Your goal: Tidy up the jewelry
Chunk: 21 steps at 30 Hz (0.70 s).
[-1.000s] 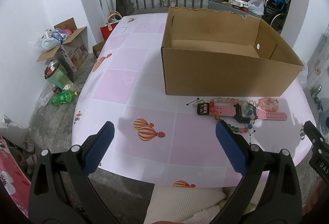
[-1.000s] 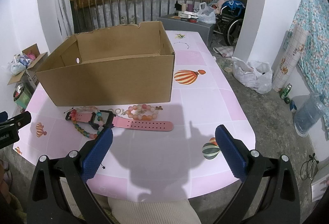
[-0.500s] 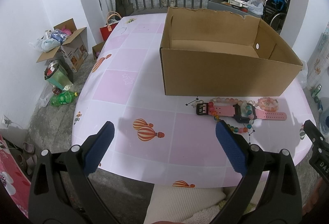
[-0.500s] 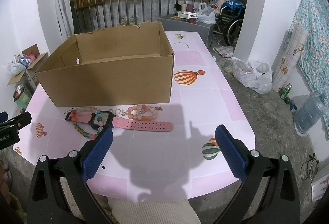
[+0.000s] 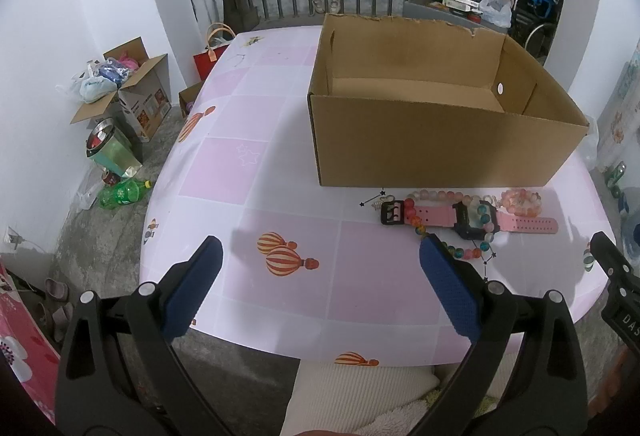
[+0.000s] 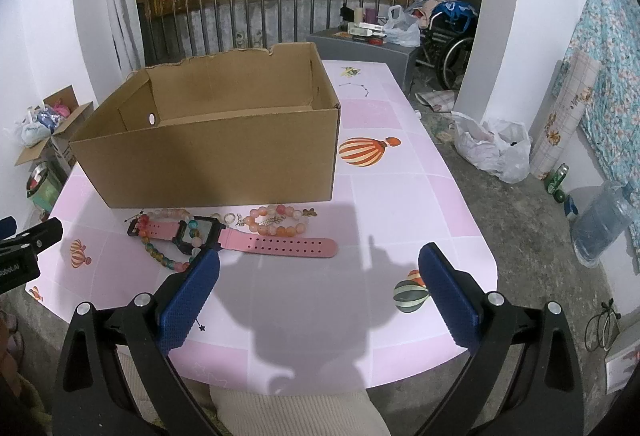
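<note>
Here the jewelry lies in a tangle on the tabletop (image 6: pixel 400 203), just in front of the box (image 6: pixel 224 159), which looks empty as far as its floor can be seen. A pink watch (image 6: pixel 240 236) stretches flat along the tabletop, a string of multicolored beads (image 6: pixel 160 256) draped over its dark face and curling toward the near edge. Behind it sit a peach bead bracelet (image 6: pixel 280 222), a paler bead strand (image 6: pixel 170 213), and a few small rings and charms (image 6: pixel 230 218) too tiny to tell apart.

Both claws hang released and hold nothing: the left claw (image 5: pixel 318 276) over bare tabletop to the left of the pile, the right claw (image 6: pixel 320 282) just short of the watch.

All of it should be light. The watch strap is likely soft rubber, bendy but grippy, so a pinch across the strap near the face looks safest; lifting it may drag the draped beads along. The bead loops are limp and smooth and could roll or slide out of the pads, so a pinch across the strand, pressing down to the tabletop, seems best. The small rings will probably be hardest to catch.
</note>
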Motion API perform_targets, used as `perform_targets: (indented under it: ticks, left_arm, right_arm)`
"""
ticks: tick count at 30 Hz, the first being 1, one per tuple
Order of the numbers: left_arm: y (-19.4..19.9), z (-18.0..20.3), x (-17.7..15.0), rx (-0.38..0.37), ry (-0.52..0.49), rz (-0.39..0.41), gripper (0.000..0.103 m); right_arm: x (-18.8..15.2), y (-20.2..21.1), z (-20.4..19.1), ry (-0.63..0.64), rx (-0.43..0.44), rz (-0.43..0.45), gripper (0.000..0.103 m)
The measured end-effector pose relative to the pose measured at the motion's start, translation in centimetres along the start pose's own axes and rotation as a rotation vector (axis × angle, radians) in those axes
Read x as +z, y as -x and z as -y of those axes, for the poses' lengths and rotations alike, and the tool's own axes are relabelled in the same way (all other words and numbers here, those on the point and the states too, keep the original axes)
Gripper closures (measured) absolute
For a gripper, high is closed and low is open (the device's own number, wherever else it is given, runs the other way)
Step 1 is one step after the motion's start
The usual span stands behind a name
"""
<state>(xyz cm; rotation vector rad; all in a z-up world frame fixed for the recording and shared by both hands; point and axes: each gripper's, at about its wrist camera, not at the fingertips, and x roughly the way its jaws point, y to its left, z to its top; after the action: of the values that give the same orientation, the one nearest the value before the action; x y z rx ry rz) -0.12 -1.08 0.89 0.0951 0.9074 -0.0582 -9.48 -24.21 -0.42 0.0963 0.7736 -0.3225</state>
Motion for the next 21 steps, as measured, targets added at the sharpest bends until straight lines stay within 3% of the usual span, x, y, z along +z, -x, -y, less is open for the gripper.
perform_targets:
  ticks: [21]
  left_arm:
    - [-2.2, -0.6, -0.7, -0.024, -0.013, -0.029, 0.008]
  right_arm:
    - [-0.8, -1.9, 0.1, -0.021, 0.000, -0.024, 0.006]
